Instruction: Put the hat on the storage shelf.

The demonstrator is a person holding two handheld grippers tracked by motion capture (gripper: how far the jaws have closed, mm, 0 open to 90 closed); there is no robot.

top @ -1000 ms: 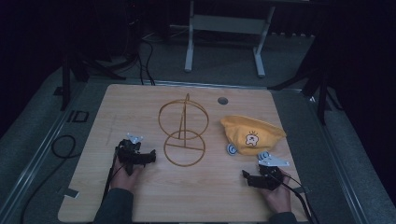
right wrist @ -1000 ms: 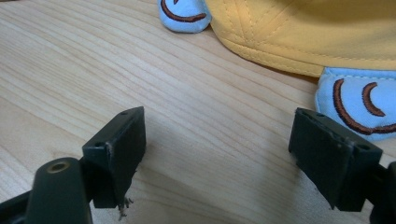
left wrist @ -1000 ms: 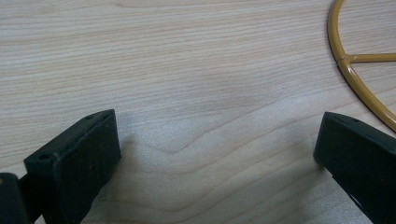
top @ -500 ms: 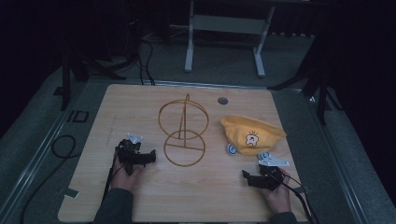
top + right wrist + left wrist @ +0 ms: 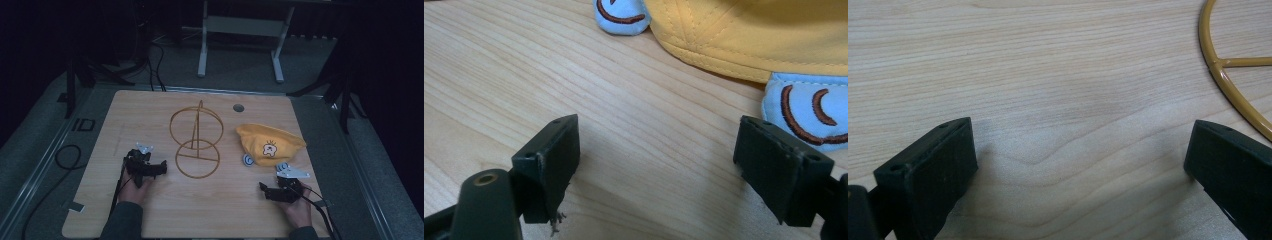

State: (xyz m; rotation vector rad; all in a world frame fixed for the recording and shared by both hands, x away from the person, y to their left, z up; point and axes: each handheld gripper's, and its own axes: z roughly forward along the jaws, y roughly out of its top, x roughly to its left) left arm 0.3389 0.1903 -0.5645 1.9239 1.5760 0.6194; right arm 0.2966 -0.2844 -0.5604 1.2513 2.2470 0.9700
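Wooden table (image 5: 150, 120), yellow hat (image 5: 270, 142) near gaping right hand-held gripper (image 5: 265, 190).

Wide claw (image 5: 1080, 165) beside wire stand (image 5: 1228, 75)

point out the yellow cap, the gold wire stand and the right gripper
yellow fabric cap with cartoon patch (image 5: 270, 141), high view, on its crown
gold wire stand with two rings (image 5: 197, 157), high view, on the flat base ring's crossbar
right gripper (image 5: 264, 189), high view, between its open jaw tips
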